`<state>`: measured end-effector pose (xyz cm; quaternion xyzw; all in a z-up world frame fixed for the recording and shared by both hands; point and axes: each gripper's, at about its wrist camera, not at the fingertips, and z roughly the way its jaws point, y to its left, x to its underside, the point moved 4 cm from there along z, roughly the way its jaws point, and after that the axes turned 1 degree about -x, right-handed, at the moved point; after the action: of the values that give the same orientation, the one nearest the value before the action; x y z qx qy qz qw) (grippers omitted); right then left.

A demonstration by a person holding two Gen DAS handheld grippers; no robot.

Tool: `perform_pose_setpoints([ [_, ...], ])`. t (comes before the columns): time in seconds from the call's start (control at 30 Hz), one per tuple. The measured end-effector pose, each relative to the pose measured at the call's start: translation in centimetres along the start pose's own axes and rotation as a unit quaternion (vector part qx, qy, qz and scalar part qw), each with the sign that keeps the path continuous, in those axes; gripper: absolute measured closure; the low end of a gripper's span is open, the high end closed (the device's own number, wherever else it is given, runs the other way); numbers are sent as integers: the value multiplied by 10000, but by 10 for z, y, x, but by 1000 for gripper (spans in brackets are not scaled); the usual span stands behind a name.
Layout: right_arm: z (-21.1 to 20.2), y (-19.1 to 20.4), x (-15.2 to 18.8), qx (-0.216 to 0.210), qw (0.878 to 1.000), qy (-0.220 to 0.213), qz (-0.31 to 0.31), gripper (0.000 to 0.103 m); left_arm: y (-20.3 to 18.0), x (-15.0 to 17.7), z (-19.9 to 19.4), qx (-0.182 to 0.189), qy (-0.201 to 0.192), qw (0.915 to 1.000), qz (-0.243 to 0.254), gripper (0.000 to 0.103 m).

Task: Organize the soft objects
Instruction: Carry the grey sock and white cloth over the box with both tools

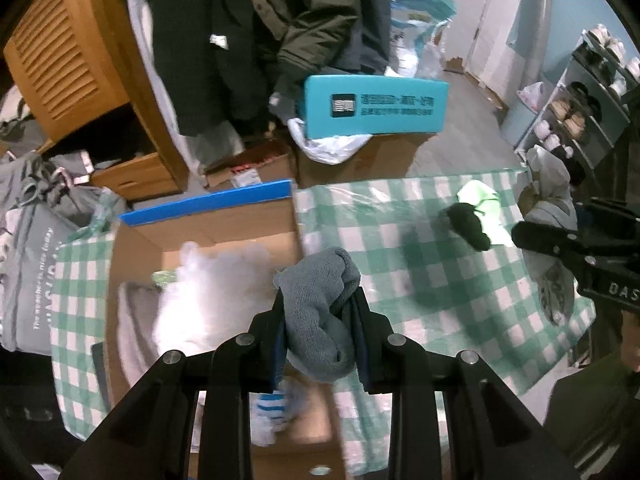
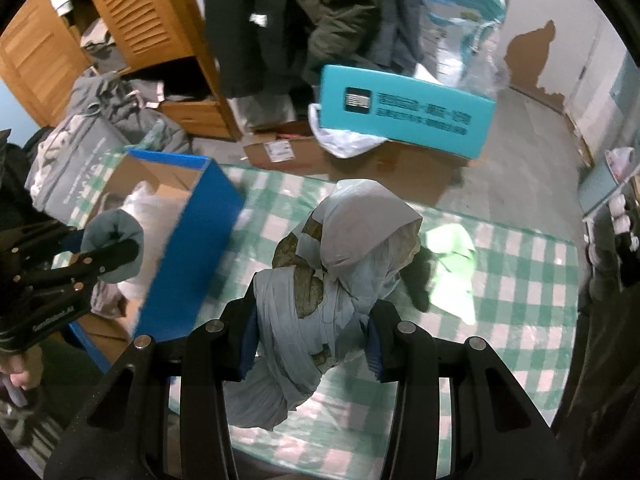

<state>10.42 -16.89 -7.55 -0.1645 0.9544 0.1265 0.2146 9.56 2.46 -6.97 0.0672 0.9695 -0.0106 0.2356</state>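
Left gripper (image 1: 318,316) was clenched on a rolled grey fleece sock (image 1: 320,312); the roll stood up past the fingertips and bulged below them, pinched between both pads. Directly beyond and below these jaws sat an open cardboard box (image 1: 224,220) with a blue outer wall, resting on the green-and-white checked cloth (image 1: 400,264). Inside the box, just left of the jaws — a white fluffy item (image 1: 212,292); under the jaws, a blue-and-white striped sock (image 1: 272,408).

Right gripper (image 2: 312,312) was clamped on a pale blue-grey bundle of cloth (image 2: 340,272) with brownish patches. The bundle filled the gap between the pads, rose well above the fingertips and hung below them. It was clear of the checked cloth as far as the view showed.

To the right of the right jaws, lying on the checked cloth: a light green cloth (image 2: 452,268) with a black sock (image 2: 420,280) touching its near edge. The same pair showed ahead and to the right of the left jaws.

The box lay to the left of the right jaws, with the left gripper and its grey roll over the box's open top. Beyond both jaws, off the cloth — a teal carton (image 1: 372,106) on brown cartons, dark coats (image 1: 256,40) hanging, a wooden louvred cabinet (image 1: 68,60).
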Motion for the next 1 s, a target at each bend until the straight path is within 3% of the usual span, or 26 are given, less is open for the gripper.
perform_pose_setpoints([
  [1.0,55,140,-47,-615,9921,146,-1083,60,129,21,27,-65,373,9934,-1084,75],
])
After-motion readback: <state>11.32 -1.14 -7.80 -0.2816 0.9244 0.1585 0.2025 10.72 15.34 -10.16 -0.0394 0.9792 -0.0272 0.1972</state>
